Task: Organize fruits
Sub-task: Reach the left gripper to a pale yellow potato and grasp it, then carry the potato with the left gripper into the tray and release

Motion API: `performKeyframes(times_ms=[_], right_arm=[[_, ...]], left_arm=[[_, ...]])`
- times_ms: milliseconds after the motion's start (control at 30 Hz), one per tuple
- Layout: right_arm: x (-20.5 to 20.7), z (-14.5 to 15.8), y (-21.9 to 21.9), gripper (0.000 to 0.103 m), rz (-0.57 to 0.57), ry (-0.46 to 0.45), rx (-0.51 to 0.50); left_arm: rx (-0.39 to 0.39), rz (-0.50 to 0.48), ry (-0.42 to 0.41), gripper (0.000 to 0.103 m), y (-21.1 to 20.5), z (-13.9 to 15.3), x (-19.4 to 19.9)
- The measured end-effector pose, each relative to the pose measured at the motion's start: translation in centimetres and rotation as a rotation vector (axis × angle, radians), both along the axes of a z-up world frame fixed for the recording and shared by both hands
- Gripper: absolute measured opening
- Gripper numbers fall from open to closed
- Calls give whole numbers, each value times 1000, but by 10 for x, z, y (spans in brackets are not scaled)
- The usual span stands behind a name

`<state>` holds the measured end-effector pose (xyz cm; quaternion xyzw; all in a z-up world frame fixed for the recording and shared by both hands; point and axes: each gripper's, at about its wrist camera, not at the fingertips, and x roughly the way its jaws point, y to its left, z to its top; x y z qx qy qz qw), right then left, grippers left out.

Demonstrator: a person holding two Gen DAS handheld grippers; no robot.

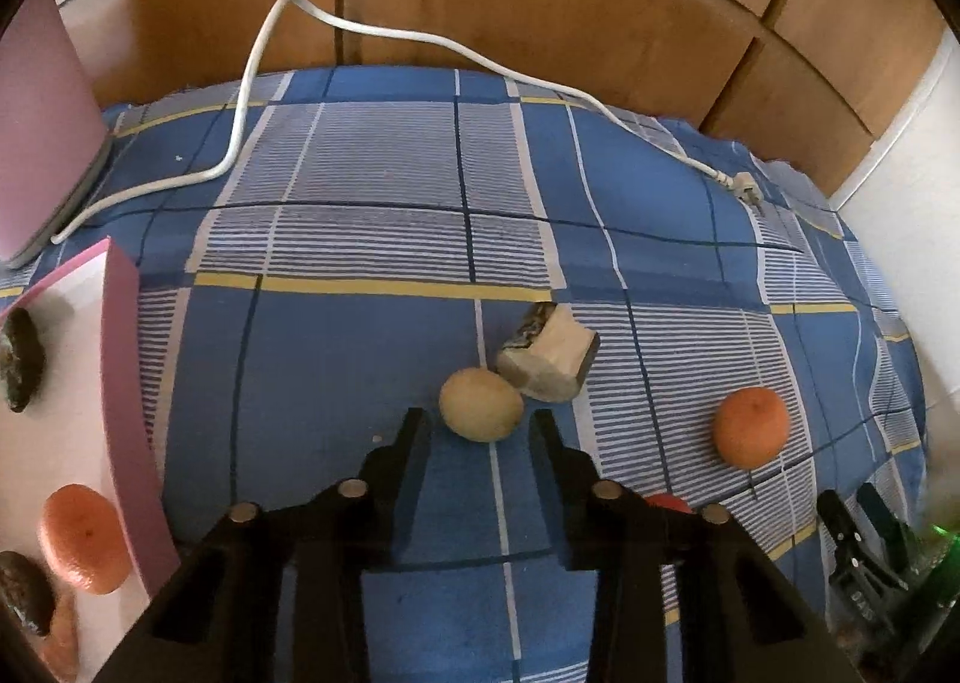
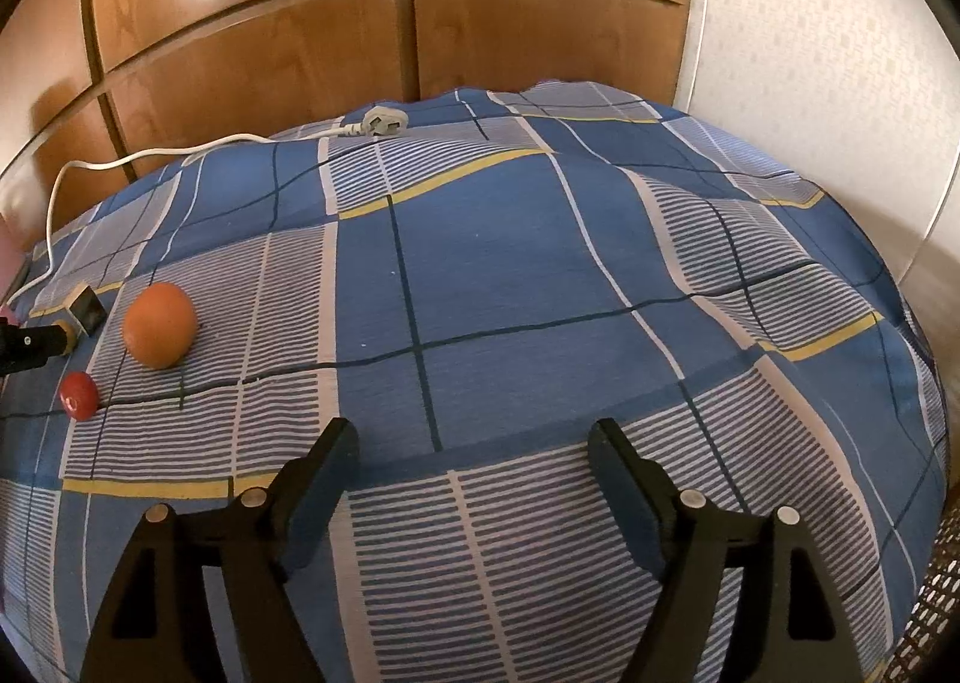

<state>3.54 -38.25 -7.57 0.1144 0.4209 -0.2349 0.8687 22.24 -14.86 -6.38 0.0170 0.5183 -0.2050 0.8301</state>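
Note:
A pale yellow round fruit [image 1: 480, 404] lies on the blue checked cloth just beyond my left gripper [image 1: 480, 422], which is open, its fingertips on either side of the fruit's near half. A cut pale chunk with dark rind [image 1: 549, 362] touches the fruit's far right side. An orange [image 1: 751, 426] lies to the right; it also shows in the right wrist view [image 2: 159, 333]. A small red fruit [image 2: 78, 395] lies near it. My right gripper [image 2: 471, 443] is open and empty over bare cloth.
A pink-rimmed white box [image 1: 123, 383] at the left holds an orange [image 1: 84, 539] and dark fruits [image 1: 23, 359]. A white power cord [image 1: 420, 32] with plug [image 2: 384, 124] crosses the far cloth. Wooden wardrobe doors stand behind. The right gripper's tips show at the lower right [image 1: 864, 539].

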Motion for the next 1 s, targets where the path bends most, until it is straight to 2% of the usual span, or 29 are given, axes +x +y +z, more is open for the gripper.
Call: performKeyframes(times_ms=[300, 700, 1000], right_arm=[[0, 0, 0, 81, 0, 0, -3], [0, 0, 0, 81, 0, 0, -3], [0, 0, 0, 81, -1, 1, -3]], left_arm=[[-50, 20, -18, 27, 7, 0, -4], [-38, 92, -70, 27, 26, 11, -23], [-32, 184, -159, 27, 51, 36, -48]])
